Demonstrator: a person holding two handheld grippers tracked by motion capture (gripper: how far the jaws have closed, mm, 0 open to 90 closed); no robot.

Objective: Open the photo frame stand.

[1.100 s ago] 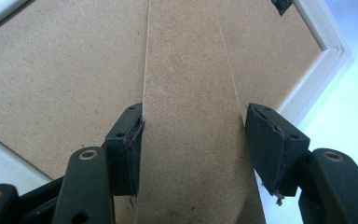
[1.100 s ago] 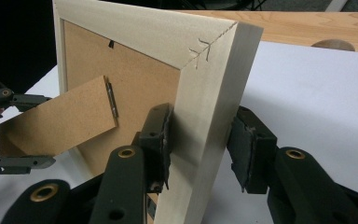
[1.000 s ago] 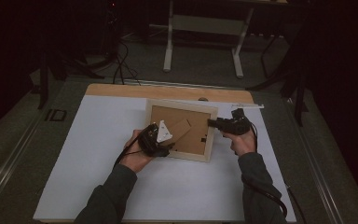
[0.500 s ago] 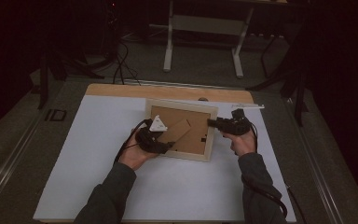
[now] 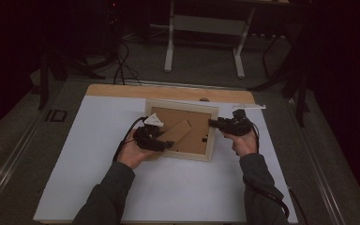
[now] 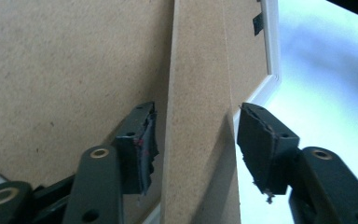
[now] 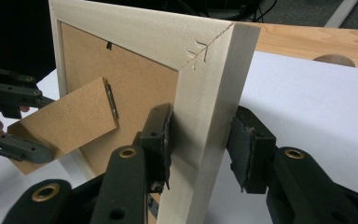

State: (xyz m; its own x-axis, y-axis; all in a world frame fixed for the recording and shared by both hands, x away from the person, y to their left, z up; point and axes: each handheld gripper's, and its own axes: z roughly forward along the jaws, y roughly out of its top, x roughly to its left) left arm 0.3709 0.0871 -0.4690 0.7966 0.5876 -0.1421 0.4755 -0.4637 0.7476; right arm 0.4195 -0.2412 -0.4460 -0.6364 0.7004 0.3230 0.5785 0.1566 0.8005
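Picture frame [image 5: 183, 129] face-down, right tongs [image 7: 200, 140] clamped on its edge, left tongs [image 6: 193, 140] apart astride stand [image 6: 200, 116].

no text, label, brand or number can be read anywhere here. the only marks are a few scratched pencil-like lines at the mitred corner of the picture frame [image 7: 205, 51] in the right gripper view, and they spell nothing legible.

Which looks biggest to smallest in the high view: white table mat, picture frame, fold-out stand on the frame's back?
1. White table mat, by far the largest.
2. Picture frame, lying back-up on the mat.
3. Fold-out stand, a strip within the frame's backing; it sits between the left gripper jaws.
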